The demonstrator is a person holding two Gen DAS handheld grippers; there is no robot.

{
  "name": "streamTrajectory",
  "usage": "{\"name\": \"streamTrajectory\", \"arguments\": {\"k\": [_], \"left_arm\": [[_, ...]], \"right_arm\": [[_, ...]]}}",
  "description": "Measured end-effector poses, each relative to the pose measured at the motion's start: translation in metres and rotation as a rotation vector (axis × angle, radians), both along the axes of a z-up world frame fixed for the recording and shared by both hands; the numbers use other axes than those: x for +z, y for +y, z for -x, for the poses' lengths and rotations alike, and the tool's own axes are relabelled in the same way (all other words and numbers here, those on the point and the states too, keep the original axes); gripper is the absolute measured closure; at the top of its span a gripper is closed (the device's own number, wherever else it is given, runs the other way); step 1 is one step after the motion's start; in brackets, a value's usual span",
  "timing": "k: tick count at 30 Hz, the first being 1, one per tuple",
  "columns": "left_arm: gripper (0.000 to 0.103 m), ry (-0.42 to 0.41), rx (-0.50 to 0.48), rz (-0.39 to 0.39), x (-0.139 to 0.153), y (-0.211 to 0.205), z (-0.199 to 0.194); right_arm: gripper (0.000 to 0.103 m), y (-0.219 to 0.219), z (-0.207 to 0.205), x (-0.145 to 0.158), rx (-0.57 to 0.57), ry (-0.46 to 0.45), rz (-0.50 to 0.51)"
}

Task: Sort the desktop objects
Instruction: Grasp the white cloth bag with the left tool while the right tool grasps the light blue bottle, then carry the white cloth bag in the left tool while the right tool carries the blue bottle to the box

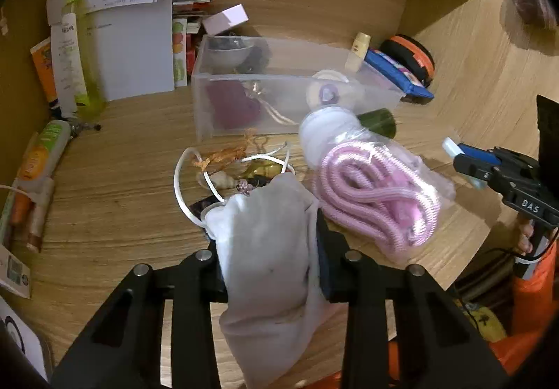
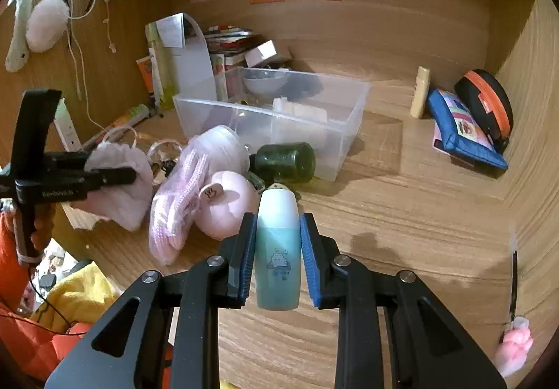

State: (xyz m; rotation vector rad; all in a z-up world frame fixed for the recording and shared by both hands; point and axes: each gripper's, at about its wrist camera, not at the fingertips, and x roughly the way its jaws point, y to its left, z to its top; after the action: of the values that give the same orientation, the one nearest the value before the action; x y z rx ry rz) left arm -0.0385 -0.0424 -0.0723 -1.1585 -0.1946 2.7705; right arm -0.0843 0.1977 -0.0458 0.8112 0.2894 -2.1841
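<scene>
My left gripper (image 1: 267,231) is shut on a white drawstring cloth pouch (image 1: 269,259), which hangs down between the black fingers above the wooden desk (image 1: 115,200). The right wrist view shows that gripper (image 2: 115,175) at the left with the pouch (image 2: 122,186) bunched in it. My right gripper (image 2: 278,219) is shut on a teal bottle with a white cap (image 2: 278,249), its blue pads pressing both sides. A clear plastic bin (image 1: 297,88) (image 2: 349,130) stands behind, holding a bowl and small items.
A bagged pink cord (image 1: 377,193), a dark green jar (image 2: 284,161) and a pink round object (image 2: 230,210) lie in front of the bin. A blue pouch (image 2: 461,130), an orange-black case (image 2: 485,106) and a cream tube (image 2: 421,92) sit at the back right. Papers and tubes line the left wall.
</scene>
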Motion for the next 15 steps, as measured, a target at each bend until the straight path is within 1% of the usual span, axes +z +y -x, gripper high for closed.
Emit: {"name": "streamTrajectory", "arguments": {"k": [7,10,15], "left_arm": [[0.069,0.076,-0.007,-0.070,0.029,-0.002,0.003],[0.069,0.121,0.000,-0.096,0.045,-0.006,0.009],[0.069,0.163,0.004,-0.149,0.063,-0.014,0.022]], "right_arm": [[0.080,-0.003,0.008,0.015,-0.007,0.030,0.024],[0.080,-0.005,0.012,0.026,-0.006,0.057,0.043],[0.080,-0.012,0.023,0.045,-0.008,0.097,0.070]]}}
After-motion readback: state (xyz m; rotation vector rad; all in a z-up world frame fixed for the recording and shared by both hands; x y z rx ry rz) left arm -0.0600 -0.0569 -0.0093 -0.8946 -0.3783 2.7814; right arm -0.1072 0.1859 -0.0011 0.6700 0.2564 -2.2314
